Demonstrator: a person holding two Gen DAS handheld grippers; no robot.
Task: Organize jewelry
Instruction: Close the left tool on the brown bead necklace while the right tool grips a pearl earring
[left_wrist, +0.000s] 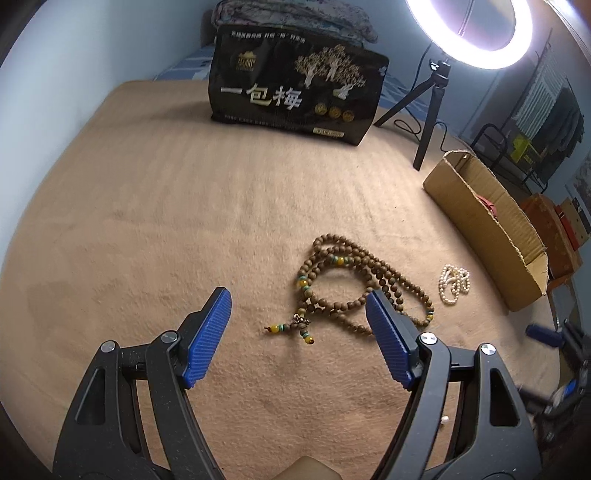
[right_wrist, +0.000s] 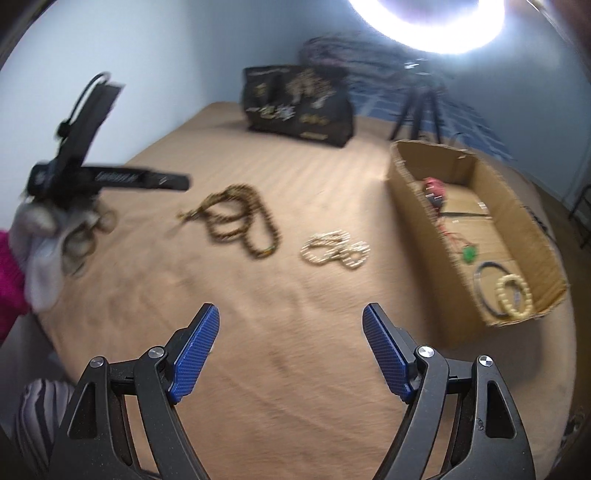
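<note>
A long brown wooden bead necklace (left_wrist: 354, 280) with yellow and turquoise beads lies coiled on the tan blanket (left_wrist: 184, 206). My left gripper (left_wrist: 299, 299) hovers open just before it, its right pad overlapping the coil in view. A small white pearl strand (left_wrist: 454, 282) lies to the right of it. In the blurred right wrist view the brown necklace (right_wrist: 240, 225) and pearl strand (right_wrist: 336, 249) lie ahead of my open, empty right gripper (right_wrist: 291, 314). The cardboard box (right_wrist: 417, 206) at right holds a cream bead bracelet (right_wrist: 514, 295), a dark bangle (right_wrist: 487, 291) and red and green pieces.
A black printed bag (left_wrist: 295, 88) stands at the blanket's far edge. A ring light (left_wrist: 476, 33) on a black tripod (left_wrist: 424, 110) stands behind the box (left_wrist: 480, 225). The left hand-held tool (right_wrist: 92, 162) and a gloved hand (right_wrist: 44, 236) show at left in the right wrist view.
</note>
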